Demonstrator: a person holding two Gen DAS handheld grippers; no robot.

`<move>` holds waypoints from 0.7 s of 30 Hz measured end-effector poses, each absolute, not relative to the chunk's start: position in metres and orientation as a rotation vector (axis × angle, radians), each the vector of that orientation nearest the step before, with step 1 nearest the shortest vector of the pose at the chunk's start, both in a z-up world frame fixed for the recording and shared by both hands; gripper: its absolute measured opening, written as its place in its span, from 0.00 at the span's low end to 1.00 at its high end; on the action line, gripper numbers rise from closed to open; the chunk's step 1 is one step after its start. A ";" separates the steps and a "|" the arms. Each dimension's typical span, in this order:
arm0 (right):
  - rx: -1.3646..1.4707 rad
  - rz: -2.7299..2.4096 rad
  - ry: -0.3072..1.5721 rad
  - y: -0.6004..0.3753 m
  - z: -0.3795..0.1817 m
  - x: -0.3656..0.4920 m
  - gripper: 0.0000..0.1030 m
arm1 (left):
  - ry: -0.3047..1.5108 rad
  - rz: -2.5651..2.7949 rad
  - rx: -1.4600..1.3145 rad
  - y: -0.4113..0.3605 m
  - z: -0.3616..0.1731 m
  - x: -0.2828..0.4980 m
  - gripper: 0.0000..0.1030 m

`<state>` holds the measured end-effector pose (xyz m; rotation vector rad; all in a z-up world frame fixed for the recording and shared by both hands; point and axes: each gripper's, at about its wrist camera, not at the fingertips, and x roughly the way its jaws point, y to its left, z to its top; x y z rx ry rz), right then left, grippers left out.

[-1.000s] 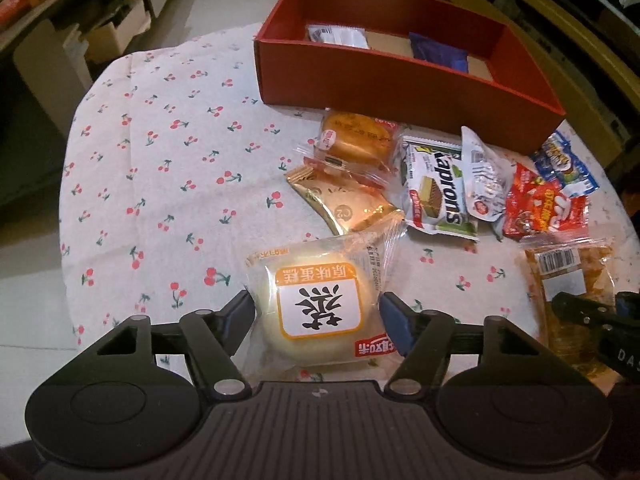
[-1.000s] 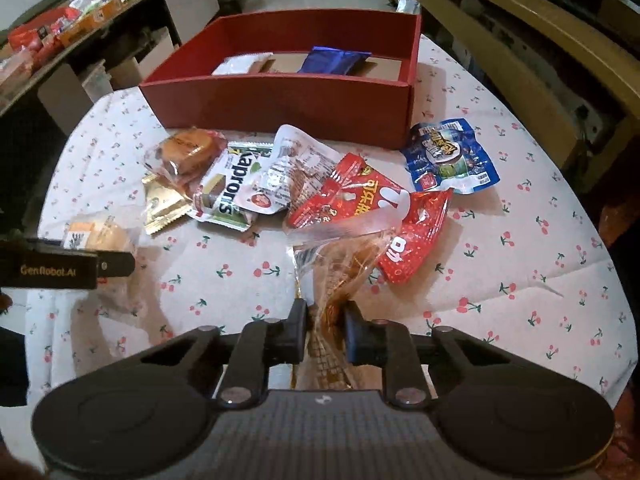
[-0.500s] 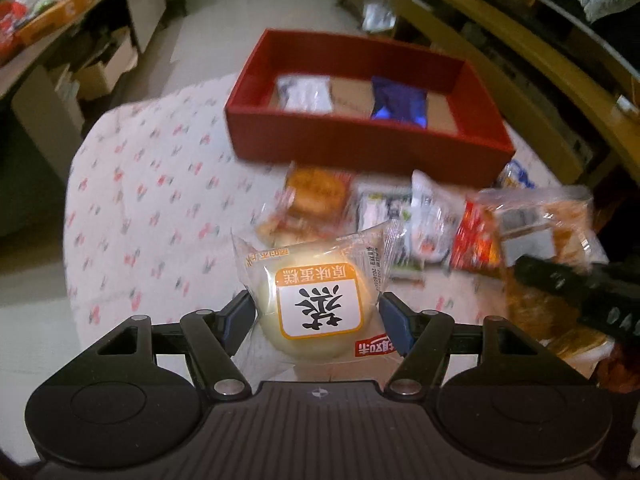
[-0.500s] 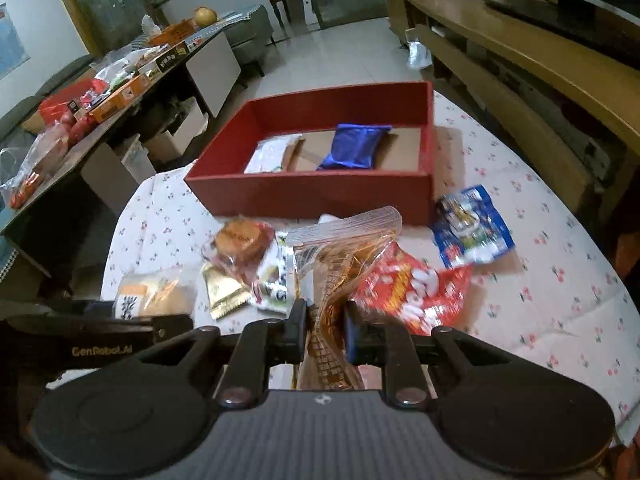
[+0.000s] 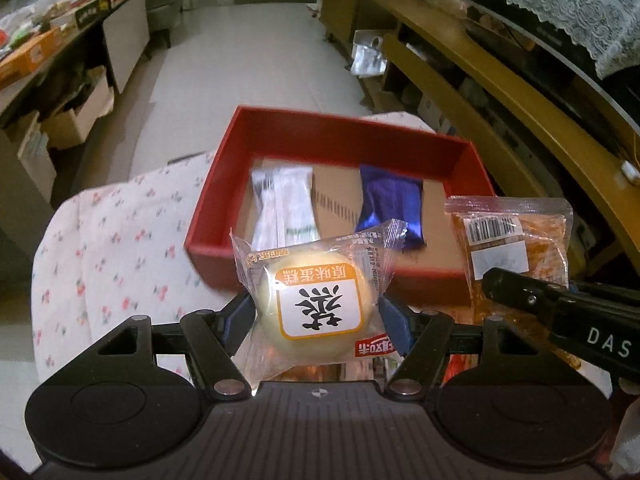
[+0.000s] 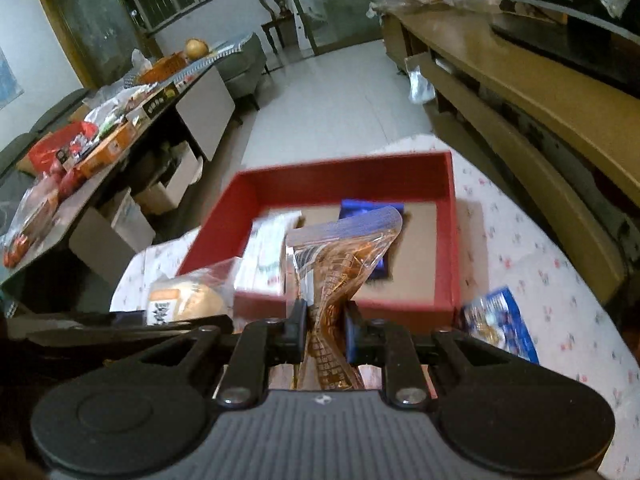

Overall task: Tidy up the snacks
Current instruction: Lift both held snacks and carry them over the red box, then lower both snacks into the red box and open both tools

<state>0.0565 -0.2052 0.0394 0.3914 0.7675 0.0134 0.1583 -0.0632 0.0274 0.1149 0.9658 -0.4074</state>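
My left gripper (image 5: 316, 312) is shut on a round pale cake in a clear wrapper (image 5: 316, 304) and holds it up in front of the red box (image 5: 344, 128). My right gripper (image 6: 324, 324) is shut on a clear bag of brown snacks (image 6: 340, 264), held above the box's near wall (image 6: 360, 308). That bag also shows in the left wrist view (image 5: 516, 236), and the cake in the right wrist view (image 6: 180, 300). Inside the box lie a white packet (image 5: 284, 208) and a blue packet (image 5: 390, 204).
The box stands on a round table with a cherry-print cloth (image 5: 120, 232). A blue snack pack (image 6: 496, 324) lies on the cloth right of the box. A wooden bench (image 6: 520, 92) runs along the right; a cluttered side table (image 6: 100, 136) stands at left.
Both grippers have lifted their snacks off the table and moved forward toward the red box, which now looks closer. The loose snacks on the cloth have dropped out of view.
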 end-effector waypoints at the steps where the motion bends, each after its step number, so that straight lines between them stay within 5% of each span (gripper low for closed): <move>1: 0.389 0.010 0.765 -0.207 0.040 0.063 0.28 | 0.963 -0.407 0.115 -0.066 0.028 0.163 0.71; 21: 0.391 -0.060 0.791 -0.226 0.019 0.148 0.28 | 0.954 -0.350 0.127 -0.093 0.008 0.227 0.72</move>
